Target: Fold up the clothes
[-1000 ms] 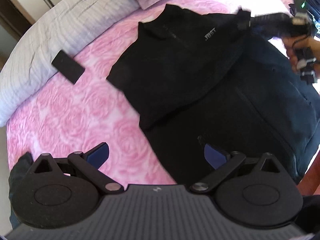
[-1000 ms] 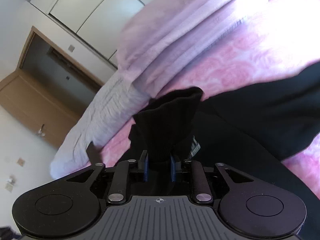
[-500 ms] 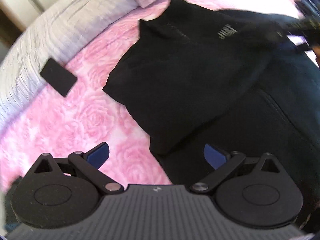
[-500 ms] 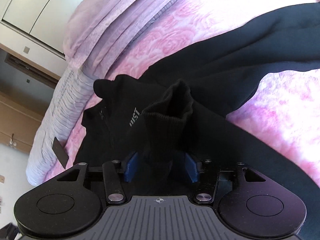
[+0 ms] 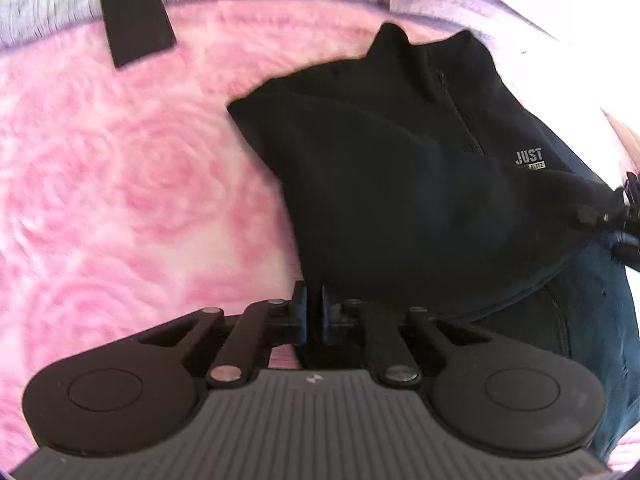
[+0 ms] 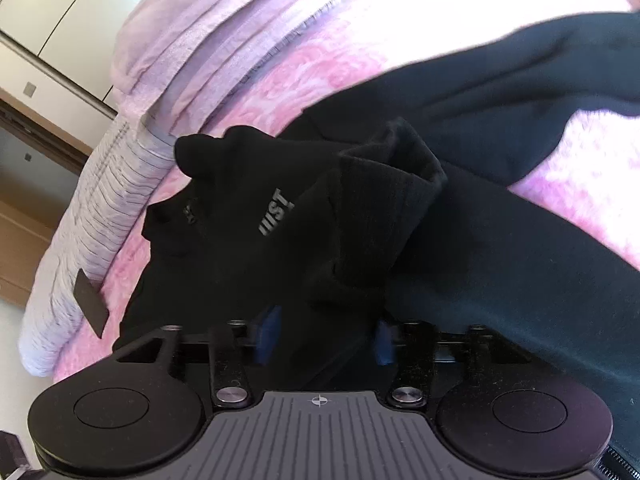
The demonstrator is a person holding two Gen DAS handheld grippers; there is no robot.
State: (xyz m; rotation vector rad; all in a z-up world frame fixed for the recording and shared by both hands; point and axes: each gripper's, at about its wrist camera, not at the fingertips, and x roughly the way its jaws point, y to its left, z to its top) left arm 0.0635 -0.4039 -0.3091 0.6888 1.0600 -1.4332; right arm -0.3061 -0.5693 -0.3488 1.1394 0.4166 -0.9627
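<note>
One bed [image 5: 120, 200] under a pink rose-patterned cover carries everything here, with pale striped bedding [image 6: 100, 216] bunched along its far edge. Spread across that cover lies a black zip-neck sweatshirt [image 5: 400, 168], "JUST" printed on its chest, one sleeve folded over the front. Beyond the sweatshirt's collar, a flat black rectangular object [image 5: 136, 16] rests where the pink cover meets the striped bedding. At the sweatshirt's near edge, the left tongs [image 5: 311, 312] are pinched shut on the dark fabric of the folded part. Over the chest, the right tongs [image 6: 324, 336] stand partly open, having just been closing, with the sleeve's ribbed cuff [image 6: 384, 184] rising loose between the blue pads.
</note>
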